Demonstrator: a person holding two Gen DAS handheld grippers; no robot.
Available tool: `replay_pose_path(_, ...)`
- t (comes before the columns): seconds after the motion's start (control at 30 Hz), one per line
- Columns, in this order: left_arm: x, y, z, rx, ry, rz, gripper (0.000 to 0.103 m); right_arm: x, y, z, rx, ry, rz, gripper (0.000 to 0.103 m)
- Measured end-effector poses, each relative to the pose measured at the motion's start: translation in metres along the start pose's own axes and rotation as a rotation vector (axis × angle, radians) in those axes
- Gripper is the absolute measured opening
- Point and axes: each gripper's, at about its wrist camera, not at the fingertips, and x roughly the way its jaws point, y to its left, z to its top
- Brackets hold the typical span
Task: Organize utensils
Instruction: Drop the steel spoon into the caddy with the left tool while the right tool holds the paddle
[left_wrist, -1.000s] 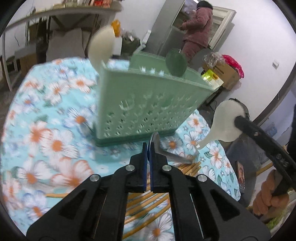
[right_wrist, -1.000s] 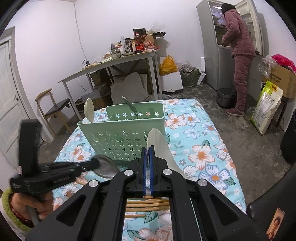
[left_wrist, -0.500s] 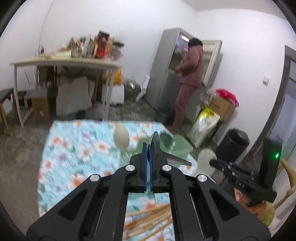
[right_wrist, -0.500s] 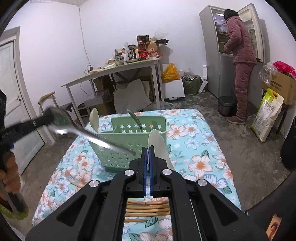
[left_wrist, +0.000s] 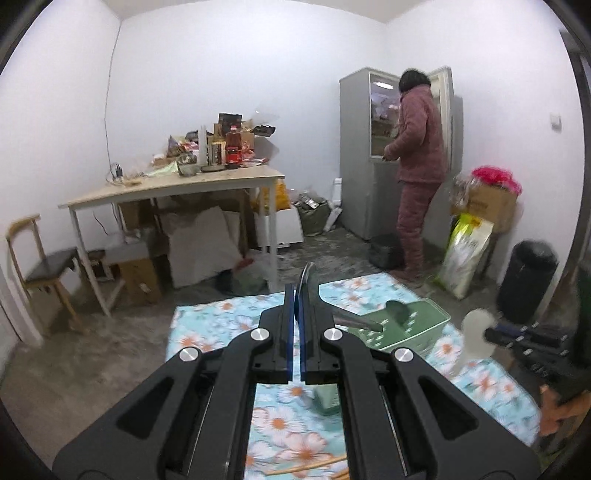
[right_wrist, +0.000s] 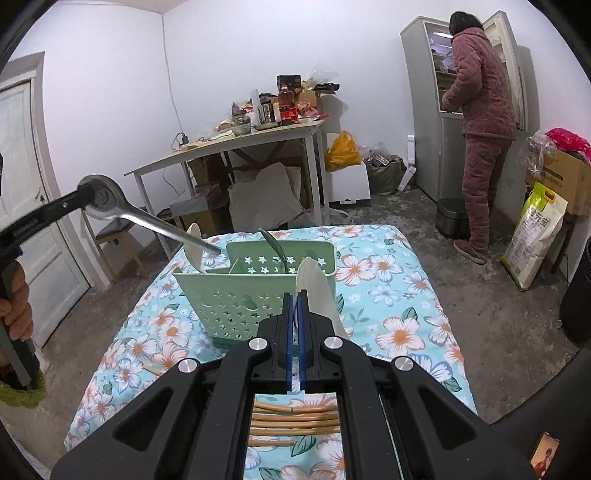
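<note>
Your green utensil basket (right_wrist: 255, 291) stands on the floral cloth (right_wrist: 388, 295). Your left gripper (left_wrist: 294, 295) is clamped on a metal spoon (right_wrist: 147, 218), raised above the basket's left end. Your right gripper (right_wrist: 294, 301) pinches a white spoon (right_wrist: 314, 288) beside its front wall.

Cluttered table (right_wrist: 236, 146), person (right_wrist: 480, 110) at fridge (right_wrist: 424, 110), chair (left_wrist: 40, 258)
</note>
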Motion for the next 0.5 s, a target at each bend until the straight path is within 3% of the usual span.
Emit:
replay_pose_path(0.23,0.025,-0.024,-0.008,0.144,0.04,0.071,0.001,0.002,0.001,-0.001,0.001,0.003,-0.004,0.002)
replay_pose_path(0.37,0.043,-0.03,-0.015,0.16,0.088,0.048,0.001,0.003,0.001,-0.002,0.003,0.006,-0.002,0.002)
replay_pose_path(0.5,0.058,-0.025,-0.022,0.078,0.137,-0.039,0.006,0.003,0.0,-0.002,0.003,0.007,-0.004,0.002)
